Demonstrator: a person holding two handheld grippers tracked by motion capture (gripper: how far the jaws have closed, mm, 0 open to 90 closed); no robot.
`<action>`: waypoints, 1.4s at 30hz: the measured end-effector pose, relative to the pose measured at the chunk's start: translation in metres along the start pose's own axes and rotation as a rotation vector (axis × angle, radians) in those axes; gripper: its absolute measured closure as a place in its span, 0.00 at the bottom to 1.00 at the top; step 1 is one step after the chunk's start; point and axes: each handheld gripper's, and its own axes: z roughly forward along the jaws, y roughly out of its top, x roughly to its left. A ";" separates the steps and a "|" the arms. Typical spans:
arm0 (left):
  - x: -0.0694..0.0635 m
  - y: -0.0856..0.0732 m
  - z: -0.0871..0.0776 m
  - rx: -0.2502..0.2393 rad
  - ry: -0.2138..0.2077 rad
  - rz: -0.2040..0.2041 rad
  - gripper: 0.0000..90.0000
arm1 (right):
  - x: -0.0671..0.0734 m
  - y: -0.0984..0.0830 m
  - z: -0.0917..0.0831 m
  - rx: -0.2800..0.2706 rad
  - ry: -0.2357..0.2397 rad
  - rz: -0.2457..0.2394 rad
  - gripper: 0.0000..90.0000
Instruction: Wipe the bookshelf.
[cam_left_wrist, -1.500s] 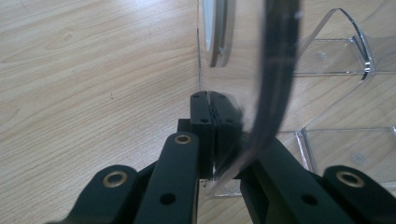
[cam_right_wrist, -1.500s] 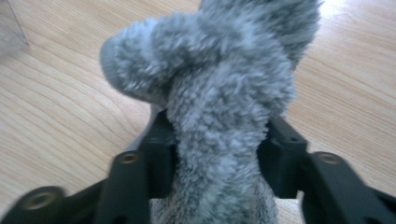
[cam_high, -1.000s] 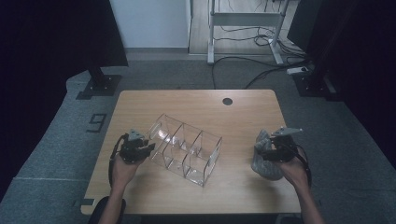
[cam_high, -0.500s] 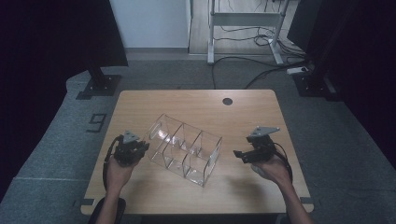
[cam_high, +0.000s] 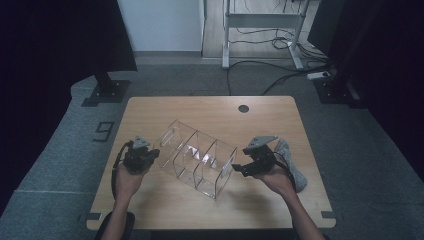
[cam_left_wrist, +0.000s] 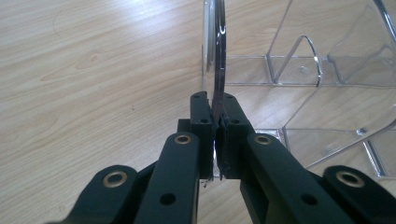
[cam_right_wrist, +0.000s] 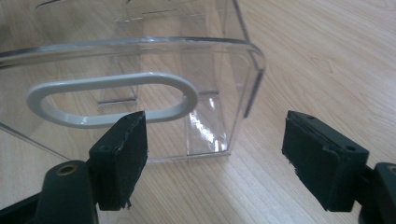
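Wooden table (cam_high: 165, 112), organizer (cam_high: 197, 157) wall in left gripper (cam_left_wrist: 216, 128)

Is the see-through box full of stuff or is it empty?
Empty. Through the clear box you see only its own dividers and the wooden table beneath; nothing lies in any compartment.

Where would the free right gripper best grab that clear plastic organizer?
Probably at its near end wall, coming in level from the right end. That wall stands upright, thin enough for the jaws, with an oval handle slot for one pad. The right gripper is open there; the left gripper pinches the far wall.
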 end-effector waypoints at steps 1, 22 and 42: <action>0.001 0.001 0.001 -0.001 0.000 -0.001 0.96 | 0.001 0.001 0.001 0.002 0.001 -0.006 0.25; 0.006 0.024 0.027 -0.003 -0.009 -0.021 0.91 | 0.016 0.003 -0.008 -0.014 0.044 -0.026 0.36; -0.001 0.014 0.012 -0.029 -0.005 0.000 0.57 | 0.031 0.014 -0.026 -0.028 0.091 -0.116 0.48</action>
